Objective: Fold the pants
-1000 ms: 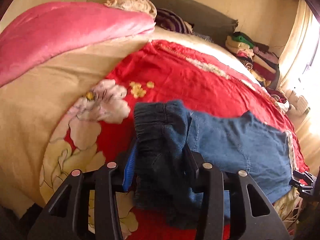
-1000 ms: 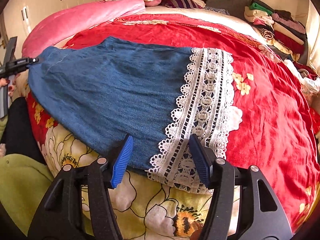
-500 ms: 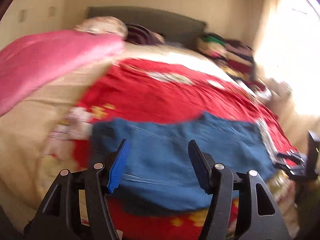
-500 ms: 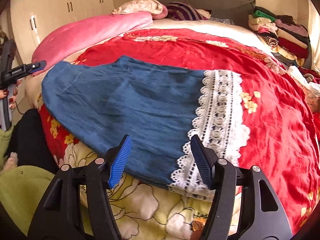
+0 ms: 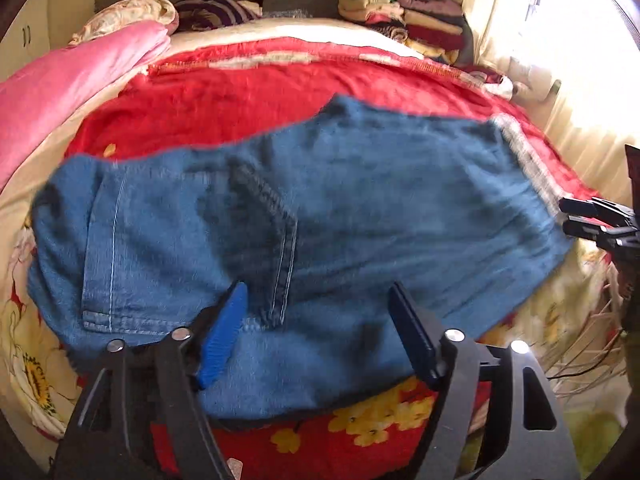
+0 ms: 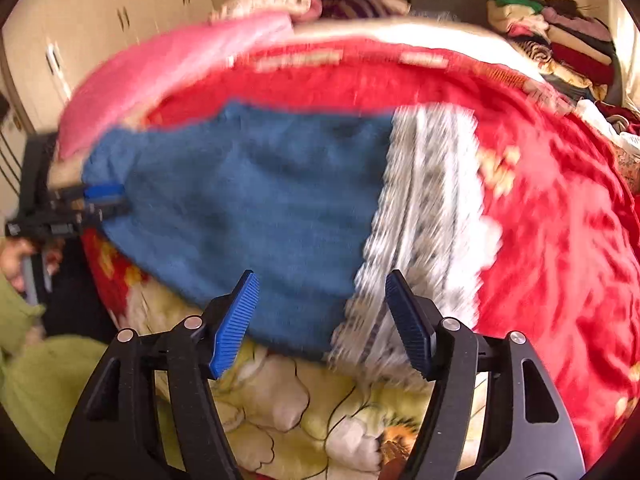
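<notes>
Both my grippers, left gripper and right gripper, gape wide, holding nothing. Pants lie flat on bedspread, near edge. Risk: pinching bedspread too.

Strong daylight floods in from a window on the right, washing that side out to white glare. Both fisheye views bend at the edges with dark corners. The right wrist view is heavily motion-blurred.
</notes>
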